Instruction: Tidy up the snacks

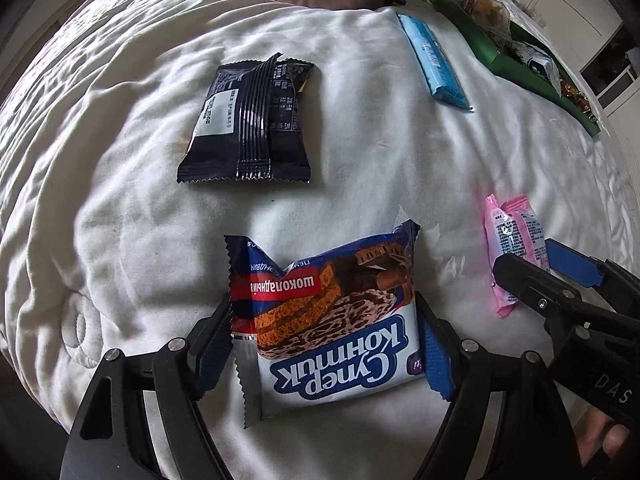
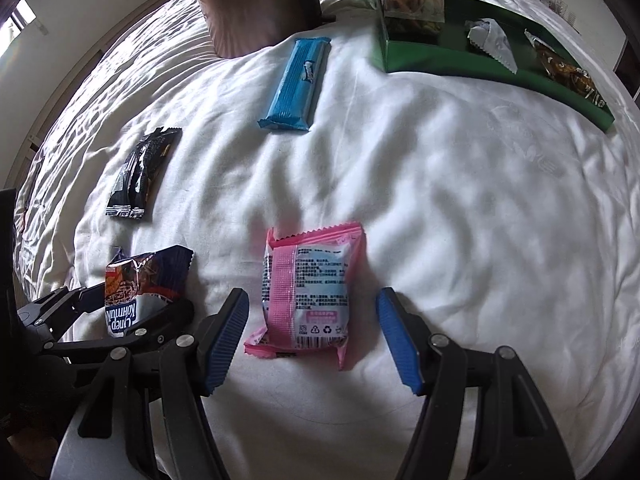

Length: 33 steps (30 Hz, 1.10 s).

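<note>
White bed cover (image 2: 420, 184) carries all; green tray (image 2: 472, 60) w/ wrapped snacks at far right edge, well apart from both hands. Near edge: chocolate wafer pack (image 1: 328, 320) between spread fingers of left gripper (image 1: 328, 344), flanking its sides, pads at or just off wrapper, grip unclear. Pink packet (image 2: 308, 296), long axis running away, centred in right gripper (image 2: 312, 340), fingers apart w/ clear gaps; left view shows only a sliver of it behind right gripper.

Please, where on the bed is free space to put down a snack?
The widest bare patch of white bedding lies between the pink packet, the blue bar and the green tray. It is crowded near the two grippers, around the pink packet and the Super Kontik packet.
</note>
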{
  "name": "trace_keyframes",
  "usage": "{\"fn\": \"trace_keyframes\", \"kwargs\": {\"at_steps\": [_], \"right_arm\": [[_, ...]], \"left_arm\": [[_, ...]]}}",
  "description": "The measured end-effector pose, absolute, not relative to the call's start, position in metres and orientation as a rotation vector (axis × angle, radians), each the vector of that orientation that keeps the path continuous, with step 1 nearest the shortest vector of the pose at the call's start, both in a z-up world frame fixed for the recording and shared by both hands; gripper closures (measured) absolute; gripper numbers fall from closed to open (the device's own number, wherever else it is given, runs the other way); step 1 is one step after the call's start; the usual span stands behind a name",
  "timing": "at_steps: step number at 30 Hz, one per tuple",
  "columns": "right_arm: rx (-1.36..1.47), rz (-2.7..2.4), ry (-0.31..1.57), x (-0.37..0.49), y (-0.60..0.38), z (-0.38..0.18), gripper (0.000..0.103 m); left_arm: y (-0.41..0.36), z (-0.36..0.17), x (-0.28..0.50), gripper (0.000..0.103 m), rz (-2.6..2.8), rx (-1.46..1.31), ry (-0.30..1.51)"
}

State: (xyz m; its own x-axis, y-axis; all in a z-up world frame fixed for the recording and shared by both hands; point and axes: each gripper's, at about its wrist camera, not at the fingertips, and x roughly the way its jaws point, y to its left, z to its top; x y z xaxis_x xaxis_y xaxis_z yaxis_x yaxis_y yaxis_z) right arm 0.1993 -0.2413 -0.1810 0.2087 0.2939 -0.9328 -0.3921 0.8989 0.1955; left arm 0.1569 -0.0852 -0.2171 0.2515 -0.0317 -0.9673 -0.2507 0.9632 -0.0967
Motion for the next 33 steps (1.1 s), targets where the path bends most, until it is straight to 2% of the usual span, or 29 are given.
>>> {"fn": "trace_keyframes", "kwargs": {"at_steps": [5, 6, 7, 9, 27, 30, 33], "right_arm": [[-0.096, 0.48, 1.286, 0.202, -0.24, -0.185, 0.034], [-0.097, 0.479, 1.287, 0.203, -0.239, -0.186, 0.034], [-0.1, 0.479, 1.288, 0.203, -0.238, -0.187, 0.034], [-0.099, 0.478, 1.292, 0.204, -0.238, -0.188, 0.034], [-0.086, 0.47, 1.32, 0.217, -0.235, -0.202, 0.035], [-0.087, 0.469, 1.321, 0.218, -0.235, -0.203, 0.039], [-0.09, 0.463, 1.32, 0.22, -0.234, -0.204, 0.05]], "left_arm": [[-0.093, -0.229, 0.164, 0.02, 0.151, -0.237, 1.333], [-0.093, -0.232, 0.166, 0.017, 0.151, -0.239, 1.338], [-0.095, -0.234, 0.168, 0.009, 0.146, -0.244, 1.347], [-0.097, -0.242, 0.174, 0.002, 0.136, -0.249, 1.371], [-0.088, -0.244, 0.172, 0.003, 0.152, -0.292, 1.369], [-0.087, -0.241, 0.171, 0.006, 0.158, -0.294, 1.368], [-0.083, -0.237, 0.168, 0.015, 0.172, -0.298, 1.361]]}}
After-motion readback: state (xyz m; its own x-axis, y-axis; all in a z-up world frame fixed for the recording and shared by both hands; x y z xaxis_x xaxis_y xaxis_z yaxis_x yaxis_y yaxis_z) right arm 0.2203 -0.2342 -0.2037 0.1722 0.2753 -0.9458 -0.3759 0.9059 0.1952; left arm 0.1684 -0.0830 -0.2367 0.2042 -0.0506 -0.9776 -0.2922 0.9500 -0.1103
